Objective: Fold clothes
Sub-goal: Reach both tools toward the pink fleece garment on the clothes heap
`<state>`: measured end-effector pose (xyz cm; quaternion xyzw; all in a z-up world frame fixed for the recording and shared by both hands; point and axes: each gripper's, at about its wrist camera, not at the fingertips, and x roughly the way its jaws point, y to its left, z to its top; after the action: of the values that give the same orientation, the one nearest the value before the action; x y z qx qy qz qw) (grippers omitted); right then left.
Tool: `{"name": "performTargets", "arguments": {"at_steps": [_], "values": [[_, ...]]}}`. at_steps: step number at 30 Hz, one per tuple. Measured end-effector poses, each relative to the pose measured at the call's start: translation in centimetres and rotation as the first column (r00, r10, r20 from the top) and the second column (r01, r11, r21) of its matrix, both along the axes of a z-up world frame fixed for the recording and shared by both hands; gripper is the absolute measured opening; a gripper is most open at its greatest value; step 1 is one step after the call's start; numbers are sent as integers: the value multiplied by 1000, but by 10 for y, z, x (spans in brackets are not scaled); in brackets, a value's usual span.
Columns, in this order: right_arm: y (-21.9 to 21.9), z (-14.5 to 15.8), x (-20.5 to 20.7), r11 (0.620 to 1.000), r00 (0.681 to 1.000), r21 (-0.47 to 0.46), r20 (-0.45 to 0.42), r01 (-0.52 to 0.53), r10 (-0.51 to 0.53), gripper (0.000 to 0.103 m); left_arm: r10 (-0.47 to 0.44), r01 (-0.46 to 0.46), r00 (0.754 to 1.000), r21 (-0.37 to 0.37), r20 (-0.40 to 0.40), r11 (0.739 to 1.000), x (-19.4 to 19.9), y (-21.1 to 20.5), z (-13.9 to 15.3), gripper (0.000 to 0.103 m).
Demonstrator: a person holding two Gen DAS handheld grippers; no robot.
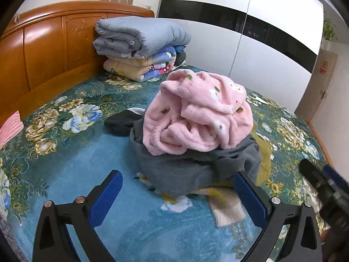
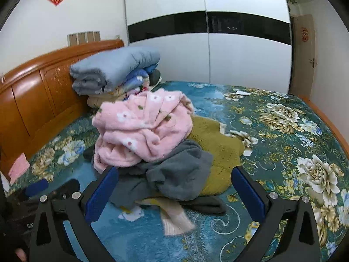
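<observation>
Clothes sit heaped in the middle of the bed (image 2: pixel 283 118): a pink floral fleece garment (image 1: pixel 202 113) crumpled on top of a grey fleece piece (image 1: pixel 187 168), with an olive knit (image 2: pixel 218 150) spread beneath. We hold the left gripper (image 1: pixel 178 198) and right gripper (image 2: pixel 174 194) low before the pile, jaws wide apart and gripping nothing (probably to frame the heap for a pick). Nothing in the pile lies folded; folded quilts (image 1: pixel 139 43) are stacked by the headboard (image 1: pixel 43 48).
</observation>
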<state>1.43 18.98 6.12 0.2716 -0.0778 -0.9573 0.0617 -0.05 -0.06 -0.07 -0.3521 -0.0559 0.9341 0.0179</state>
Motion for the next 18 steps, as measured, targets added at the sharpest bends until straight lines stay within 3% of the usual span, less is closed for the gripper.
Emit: {"name": "performTargets", "arguments": {"at_steps": [3, 6, 9, 18], "values": [[9, 0, 3, 1000, 1000, -14, -15, -1, 1, 103, 4, -5, 1000, 58, 7, 998, -7, -8, -10, 103], [-15, -14, -9, 995, 999, 95, 30, -21, 19, 103, 8, -10, 1000, 117, 15, 993, -15, -16, -20, 103], [-32, -30, -36, 990, 997, 133, 73, -47, 37, 103, 13, -17, 1000, 171, 23, 985, -22, -24, -30, 103], [-54, -52, -71, 984, 995, 172, 97, -54, 38, 103, 14, -20, 999, 203, 31, 979, -53, -36, -57, 103]]}}
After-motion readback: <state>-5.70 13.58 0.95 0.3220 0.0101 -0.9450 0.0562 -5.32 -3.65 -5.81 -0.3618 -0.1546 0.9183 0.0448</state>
